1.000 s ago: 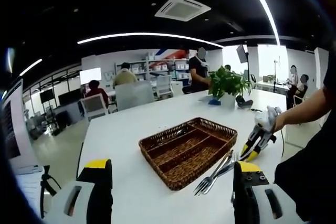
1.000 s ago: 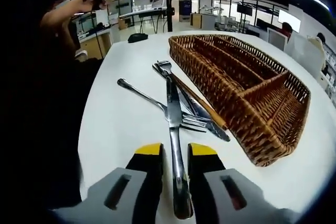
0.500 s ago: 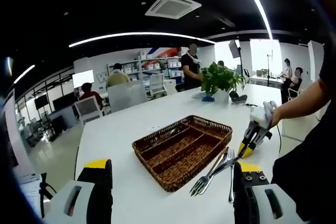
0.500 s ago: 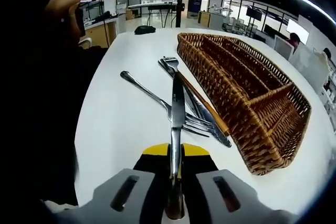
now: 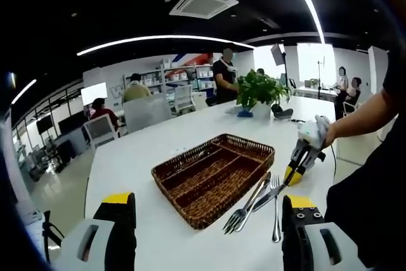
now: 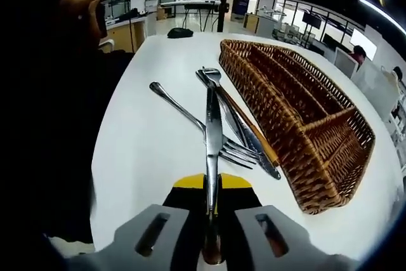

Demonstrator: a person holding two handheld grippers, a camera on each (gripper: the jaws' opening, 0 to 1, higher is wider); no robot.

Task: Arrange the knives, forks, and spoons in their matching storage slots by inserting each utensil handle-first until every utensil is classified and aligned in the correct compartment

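Right gripper clamped on knife at handle end; blade over utensil pile beside wicker tray, near desk edge. Steel: rigid, light, slippery; grip flat faces. Left gripper spread, empty.

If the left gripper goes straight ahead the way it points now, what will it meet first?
Probably the brown woven wicker basket, at its near corner. The open left gripper points along the bare white table toward it. The silver forks lie slightly right of that line, though depth is unclear.
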